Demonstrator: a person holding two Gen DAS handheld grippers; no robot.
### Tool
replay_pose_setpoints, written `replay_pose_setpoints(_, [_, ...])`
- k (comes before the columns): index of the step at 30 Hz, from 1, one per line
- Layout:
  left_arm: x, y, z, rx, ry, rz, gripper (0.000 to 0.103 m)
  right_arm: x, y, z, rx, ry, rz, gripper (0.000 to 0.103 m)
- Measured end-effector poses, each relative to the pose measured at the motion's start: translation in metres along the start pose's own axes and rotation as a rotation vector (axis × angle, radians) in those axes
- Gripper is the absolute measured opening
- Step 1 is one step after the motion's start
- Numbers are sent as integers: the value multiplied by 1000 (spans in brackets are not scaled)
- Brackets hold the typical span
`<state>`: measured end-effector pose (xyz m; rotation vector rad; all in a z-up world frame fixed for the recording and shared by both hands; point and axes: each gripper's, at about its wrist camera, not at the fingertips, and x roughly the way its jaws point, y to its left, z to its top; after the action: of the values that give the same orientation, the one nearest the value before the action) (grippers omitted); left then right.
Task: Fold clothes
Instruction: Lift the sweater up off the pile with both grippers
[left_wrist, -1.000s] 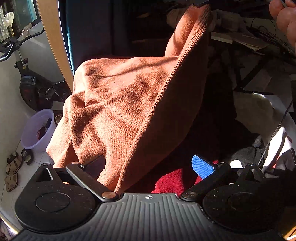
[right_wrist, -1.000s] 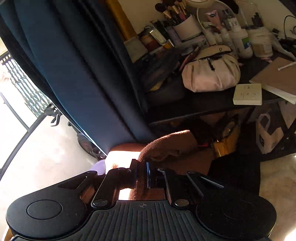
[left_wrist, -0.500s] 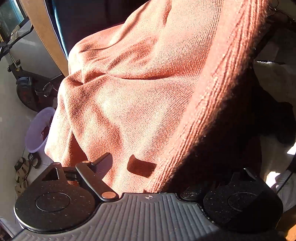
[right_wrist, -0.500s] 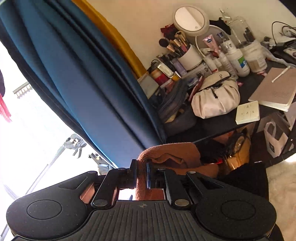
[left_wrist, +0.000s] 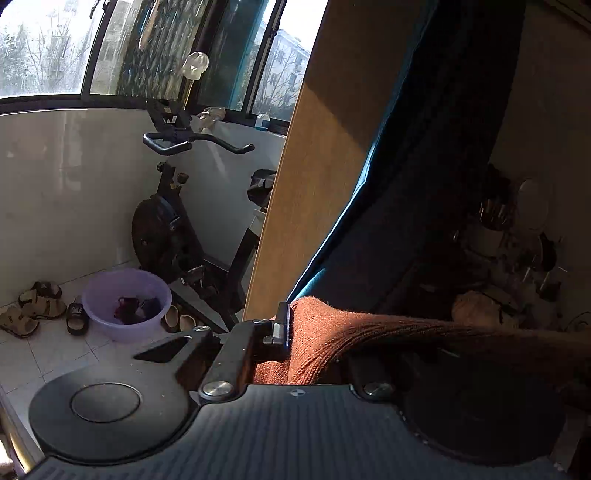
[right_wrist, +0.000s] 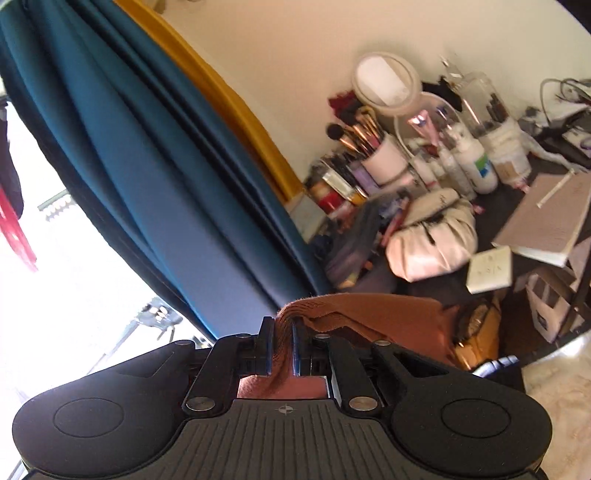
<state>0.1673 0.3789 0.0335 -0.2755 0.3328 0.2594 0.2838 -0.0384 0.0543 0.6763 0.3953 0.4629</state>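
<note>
A lilac basin (left_wrist: 127, 302) on the far-left floor holds dark clothes. The left gripper (left_wrist: 295, 328) is clamped on the rust knit sweater (left_wrist: 332, 339); the right gripper (right_wrist: 282, 349) pinches its edge too. A white cup (right_wrist: 386, 160) on the right holds makeup brushes.

Left gripper (left_wrist: 314, 338) held roughly level, facing forward, jaws closed onto a fold of the orange knit garment (left_wrist: 369, 332); only the near finger (left_wrist: 282, 326) visible, the far one hidden under the cloth and in shadow. Right gripper (right_wrist: 282, 345) tilted upward, both blue-padded fingers (right_wrist: 266, 347) drawn close together and clamped on a bunched edge of the same garment (right_wrist: 388, 314), cloth pinched upright between the pads.
</note>
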Motion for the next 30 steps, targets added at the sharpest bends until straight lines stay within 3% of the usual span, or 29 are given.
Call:
replay_pose_setpoints(5, [-48,-13,76,-26,-252,-49,6,-33,26,29,-22,-133,81,9])
replay_pose_setpoints(11, [-90,-61,108,51,-374,-269,7,-98,35,61,-88,-269,99,9])
replay_pose_setpoints(16, [-87,-88,95,4,-328,-552,7,-166,22,59,-172,-305,-32,9])
replay_pose_setpoints(21, [-70,-141,65,-1,-242,-821,6,-236,-2,50,-202,-262,-213,9])
replay_pose_setpoints(24, [-71,-195,47,32,-193,-917,6,-278,-19,43,-216,-257,-302,9])
replay_pose_setpoints(30, [-94,-310,21,34,-130,-1033,6,-384,-75,44,-193,-337,-362,9])
